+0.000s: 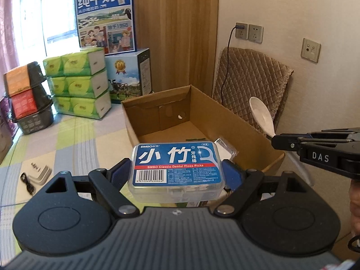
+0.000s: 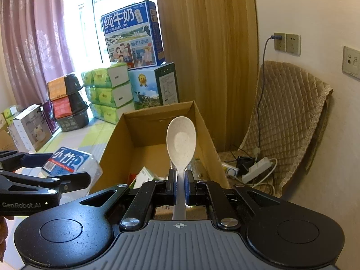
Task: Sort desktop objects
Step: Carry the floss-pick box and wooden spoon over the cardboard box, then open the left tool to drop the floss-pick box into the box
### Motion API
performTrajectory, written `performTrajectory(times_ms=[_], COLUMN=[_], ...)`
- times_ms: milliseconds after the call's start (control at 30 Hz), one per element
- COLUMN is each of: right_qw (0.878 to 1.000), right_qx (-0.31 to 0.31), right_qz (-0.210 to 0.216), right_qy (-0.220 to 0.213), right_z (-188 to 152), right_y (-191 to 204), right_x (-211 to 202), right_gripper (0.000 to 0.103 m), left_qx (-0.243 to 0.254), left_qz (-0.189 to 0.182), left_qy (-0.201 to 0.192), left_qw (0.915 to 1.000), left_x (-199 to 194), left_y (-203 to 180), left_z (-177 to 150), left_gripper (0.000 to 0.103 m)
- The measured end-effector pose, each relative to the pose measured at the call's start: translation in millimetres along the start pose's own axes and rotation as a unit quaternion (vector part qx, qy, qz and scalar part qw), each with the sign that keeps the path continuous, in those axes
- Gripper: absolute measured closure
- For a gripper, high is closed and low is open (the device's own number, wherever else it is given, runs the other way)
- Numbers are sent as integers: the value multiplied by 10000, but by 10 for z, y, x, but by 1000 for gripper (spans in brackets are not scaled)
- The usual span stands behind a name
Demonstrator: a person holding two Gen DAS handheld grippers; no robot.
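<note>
My left gripper (image 1: pixel 176 173) is shut on a clear dental floss box (image 1: pixel 176 168) with a blue label, held above the near edge of an open cardboard box (image 1: pixel 155 108). From the right wrist view the floss box (image 2: pixel 67 159) and left gripper (image 2: pixel 56 168) sit at the left of the cardboard box (image 2: pixel 117 139). My right gripper (image 2: pixel 180 186) is shut on the handle of a white spoon (image 2: pixel 181 141), bowl pointing up over the cardboard box. In the left wrist view the spoon (image 1: pixel 262 117) and right gripper (image 1: pixel 275 142) show at the right. Small packets lie in the cardboard box.
Green tissue packs (image 1: pixel 78 81), milk cartons (image 1: pixel 105 20) and stacked black bowls (image 1: pixel 29 99) stand at the back of the checked table (image 1: pixel 67 146). A plug and cable (image 1: pixel 38 173) lie at the left. A padded chair (image 2: pixel 288 117) with a power strip (image 2: pixel 256 168) stands right.
</note>
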State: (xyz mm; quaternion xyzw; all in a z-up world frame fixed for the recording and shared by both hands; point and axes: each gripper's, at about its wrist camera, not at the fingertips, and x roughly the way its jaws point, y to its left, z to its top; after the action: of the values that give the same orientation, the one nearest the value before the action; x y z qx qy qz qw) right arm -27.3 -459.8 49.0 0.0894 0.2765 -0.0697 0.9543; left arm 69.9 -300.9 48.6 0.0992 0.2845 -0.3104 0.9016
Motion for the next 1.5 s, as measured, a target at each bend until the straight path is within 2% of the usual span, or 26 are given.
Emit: performTrajectory(times_ms=[500, 1000, 1100, 1500], right_qw=[9997, 9990, 9989, 9988], right_qx=[-175, -274, -271, -265], right_qz=[38, -82, -110, -37], right_qy=[182, 337, 358, 403], right_z=[343, 372, 377, 326], right_y=[-75, -101, -90, -13], right_x=[576, 788, 805, 827], right_gripper=[99, 99, 99, 99], left_qx=[309, 78, 33, -102], left_qz=[-234, -442, -467, -288], left_qy=[191, 330, 429, 327], left_qw=[9991, 9984, 9980, 9990], left_x=[626, 964, 1063, 862], left_y=[35, 75, 95, 303], left_z=[281, 308, 334, 257], left_gripper=[20, 20, 17, 17])
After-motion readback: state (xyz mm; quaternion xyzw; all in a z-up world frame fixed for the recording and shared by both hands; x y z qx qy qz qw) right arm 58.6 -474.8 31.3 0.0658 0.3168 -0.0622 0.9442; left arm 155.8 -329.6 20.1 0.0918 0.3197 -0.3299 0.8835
